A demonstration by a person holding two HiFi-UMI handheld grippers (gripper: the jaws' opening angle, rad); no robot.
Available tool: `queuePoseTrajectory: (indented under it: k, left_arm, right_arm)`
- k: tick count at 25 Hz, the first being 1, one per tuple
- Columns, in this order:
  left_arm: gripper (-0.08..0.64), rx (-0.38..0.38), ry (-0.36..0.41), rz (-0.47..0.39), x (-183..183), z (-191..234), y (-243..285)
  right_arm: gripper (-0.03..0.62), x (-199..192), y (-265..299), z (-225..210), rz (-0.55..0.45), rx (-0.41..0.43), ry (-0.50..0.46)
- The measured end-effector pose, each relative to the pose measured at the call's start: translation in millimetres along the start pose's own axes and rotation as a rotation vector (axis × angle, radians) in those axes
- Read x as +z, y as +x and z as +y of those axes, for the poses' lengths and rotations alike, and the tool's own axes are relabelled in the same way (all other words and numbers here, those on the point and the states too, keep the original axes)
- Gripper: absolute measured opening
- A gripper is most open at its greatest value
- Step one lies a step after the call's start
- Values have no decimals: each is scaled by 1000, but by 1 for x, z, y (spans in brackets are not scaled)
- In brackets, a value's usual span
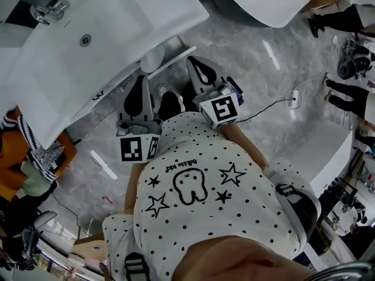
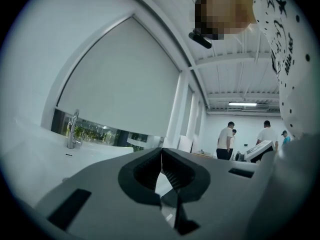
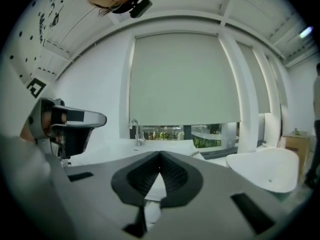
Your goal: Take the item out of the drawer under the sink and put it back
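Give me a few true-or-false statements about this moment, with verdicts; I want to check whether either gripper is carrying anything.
1. The left hand-held gripper is shut and empty. True.
2. The right hand-held gripper clamps a bottle. False: its jaws are together with nothing between them.
3. A faucet stands at the white sink. True.
4. The person's shirt is plain black. False: it is white with dark dots and stars.

The sink (image 1: 117, 22) looks glossy, its faucet (image 1: 50, 9) shiny metal.
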State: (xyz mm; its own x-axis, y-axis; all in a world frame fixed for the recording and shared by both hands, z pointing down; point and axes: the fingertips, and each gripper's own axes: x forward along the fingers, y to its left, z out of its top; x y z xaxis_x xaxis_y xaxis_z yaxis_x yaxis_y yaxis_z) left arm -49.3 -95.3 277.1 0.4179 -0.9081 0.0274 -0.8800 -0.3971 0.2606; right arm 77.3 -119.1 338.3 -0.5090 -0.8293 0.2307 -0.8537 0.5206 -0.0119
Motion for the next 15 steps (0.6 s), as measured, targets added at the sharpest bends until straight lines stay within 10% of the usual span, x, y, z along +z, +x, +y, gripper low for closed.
queuePoseTrajectory:
  k: [15]
  left_arm:
    - [5, 67, 51, -21, 0, 0, -35]
  right_arm:
    - [12, 13, -26, 13, -58, 39, -11]
